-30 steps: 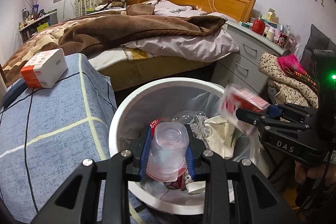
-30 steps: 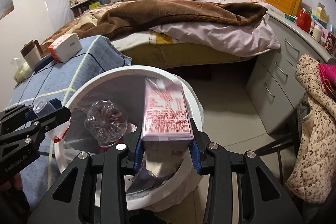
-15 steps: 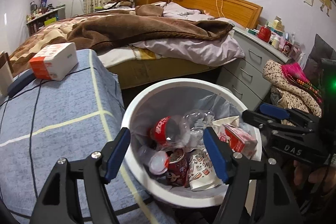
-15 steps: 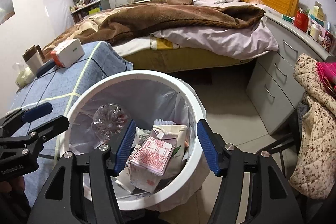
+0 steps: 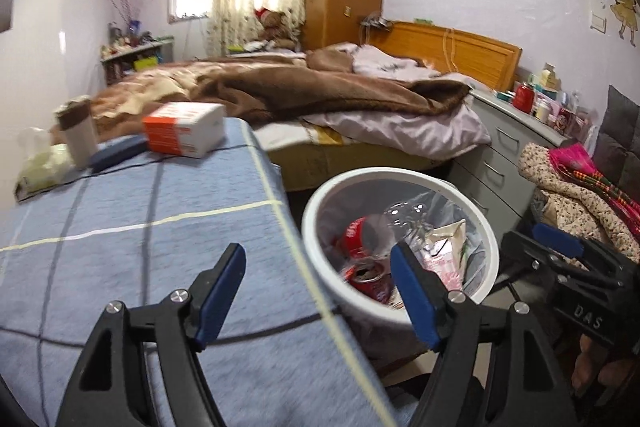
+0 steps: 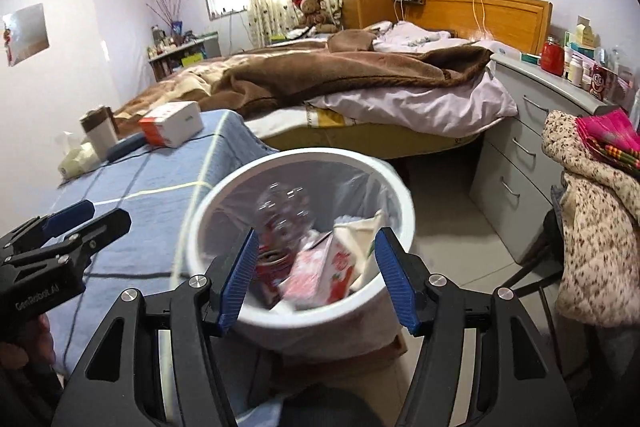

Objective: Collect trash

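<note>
Both tools empty: left gripper (image 5: pixel 318 289) and right gripper (image 6: pixel 314 277) fingers spread wide, pinching nothing. Trash sits in the white bin (image 6: pixel 394 183) off the table's (image 5: pixel 120 247) right edge. Next pick likely the paper cup (image 5: pixel 78 131), far-left corner: approach level, pinch mid-wall. Only the right view shows the pink carton (image 6: pixel 320 271) clearly.

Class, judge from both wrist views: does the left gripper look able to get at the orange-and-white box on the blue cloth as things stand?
Probably yes. The left gripper is open and empty, and bare blue cloth lies between it and the orange-and-white box. The cup and dark case stand to the side of the box.
</note>
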`<state>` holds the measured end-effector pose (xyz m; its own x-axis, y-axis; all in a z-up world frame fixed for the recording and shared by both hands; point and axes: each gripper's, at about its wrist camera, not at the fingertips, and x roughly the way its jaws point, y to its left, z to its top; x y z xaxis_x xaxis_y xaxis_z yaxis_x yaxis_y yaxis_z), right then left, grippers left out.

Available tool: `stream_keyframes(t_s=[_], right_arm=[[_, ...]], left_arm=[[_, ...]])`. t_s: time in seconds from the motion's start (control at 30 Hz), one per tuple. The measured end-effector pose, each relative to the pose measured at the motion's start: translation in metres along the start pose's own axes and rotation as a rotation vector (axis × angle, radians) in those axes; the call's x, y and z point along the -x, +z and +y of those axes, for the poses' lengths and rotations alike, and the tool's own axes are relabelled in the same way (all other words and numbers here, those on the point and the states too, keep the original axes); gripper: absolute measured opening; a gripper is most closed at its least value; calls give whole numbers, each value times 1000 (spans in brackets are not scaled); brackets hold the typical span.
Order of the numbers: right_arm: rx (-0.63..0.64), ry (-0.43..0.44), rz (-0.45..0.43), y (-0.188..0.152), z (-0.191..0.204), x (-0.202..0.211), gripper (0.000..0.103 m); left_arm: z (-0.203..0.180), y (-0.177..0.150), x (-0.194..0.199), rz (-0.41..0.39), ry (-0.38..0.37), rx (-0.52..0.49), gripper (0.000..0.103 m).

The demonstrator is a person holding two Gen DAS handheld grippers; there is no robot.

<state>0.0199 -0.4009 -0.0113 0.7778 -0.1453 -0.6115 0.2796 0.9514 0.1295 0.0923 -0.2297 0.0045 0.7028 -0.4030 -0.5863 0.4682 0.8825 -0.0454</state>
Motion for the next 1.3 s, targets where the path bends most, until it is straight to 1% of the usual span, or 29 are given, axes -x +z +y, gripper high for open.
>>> stream_keyframes(t_s=[0.07, 0.1, 0.13, 0.2, 0.27, 0.37, 0.47, 0.57, 0.67, 0.8, 0.93, 1.3], right_arm=[[-3, 6, -17, -10, 7, 11, 62], [-2, 6, -22, -13, 10, 14, 62], [0, 0, -24, -17, 13, 17, 62], [9, -24, -31, -24, 19, 24, 62], [1, -24, -37, -30, 22, 31, 62], [-11, -31, -56, -39, 26, 42, 62], [-10, -88, -97, -51, 33, 53, 62], [-9, -110, -96, -59, 38, 56, 62], [-15, -91, -108, -64, 43, 63, 62], [9, -106, -145, -66, 50, 74, 62], [14, -111, -143, -67, 53, 74, 62], [18, -103, -145, -70, 59, 79, 62]], left_arm=[[0, -6, 14, -20, 79, -30, 78], [-1, -10, 21, -32, 113, -46, 81], [0, -14, 27, -45, 119, -51, 81], [4, -21, 39, -56, 77, -26, 82], [7, -27, 48, -57, 48, -11, 82], [6, -38, 60, -68, 69, -41, 82], [5, -50, 70, -68, 60, -48, 82], [5, -58, 76, -62, 63, -50, 82], [4, -65, 80, -51, 76, -58, 82], [8, -71, 86, -54, 82, -31, 82], [12, -73, 89, -58, 92, -20, 82], [13, -77, 94, -59, 88, -12, 82]])
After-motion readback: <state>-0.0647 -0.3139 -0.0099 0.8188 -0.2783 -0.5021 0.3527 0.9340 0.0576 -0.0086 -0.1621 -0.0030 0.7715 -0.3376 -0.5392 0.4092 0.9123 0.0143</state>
